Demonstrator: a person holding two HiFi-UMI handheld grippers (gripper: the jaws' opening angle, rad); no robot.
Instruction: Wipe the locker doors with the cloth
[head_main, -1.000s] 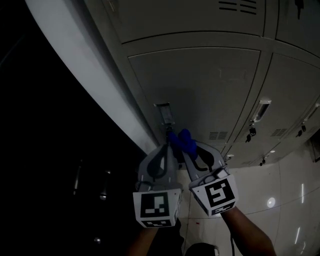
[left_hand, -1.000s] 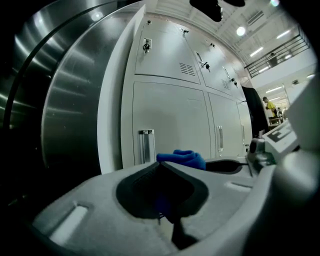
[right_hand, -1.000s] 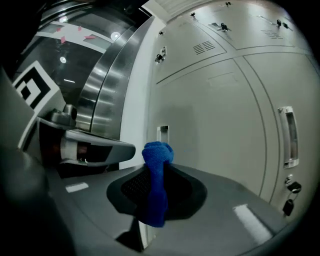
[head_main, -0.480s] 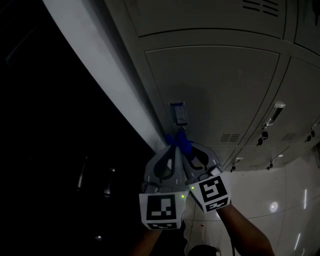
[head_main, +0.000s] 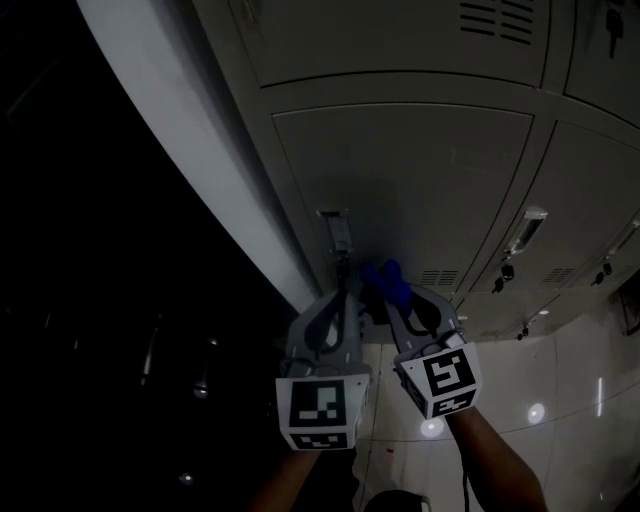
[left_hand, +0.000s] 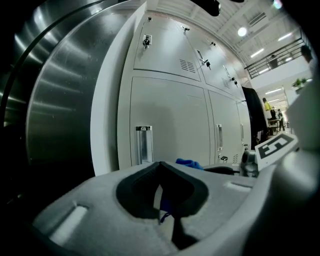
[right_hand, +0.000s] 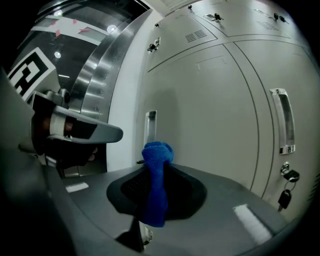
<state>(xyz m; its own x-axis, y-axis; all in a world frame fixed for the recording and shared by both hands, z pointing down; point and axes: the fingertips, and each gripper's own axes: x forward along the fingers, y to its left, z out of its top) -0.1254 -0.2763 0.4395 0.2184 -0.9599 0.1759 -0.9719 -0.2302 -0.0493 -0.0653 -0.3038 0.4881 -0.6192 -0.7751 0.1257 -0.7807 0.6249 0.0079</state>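
The right gripper (head_main: 392, 300) has its fingers clenched on the blue cloth (right_hand: 155, 175), whose bunched end points at the lower locker door (head_main: 420, 180). Contact with the door cannot be confirmed. Half a second ago the cloth sat directly below the recessed handle (head_main: 335, 232). It now lies lower right of it, which indicates a short lateral stroke. The left gripper (head_main: 343, 288) has its fingers closed, with nothing evidently held. Most of the door probably remains to be wiped.

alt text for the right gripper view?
The right gripper has its jaws shut on a bunched blue cloth, held up before a grey locker door near its recessed handle. The left gripper sits alongside at the left; keys hang from the next door's lock.
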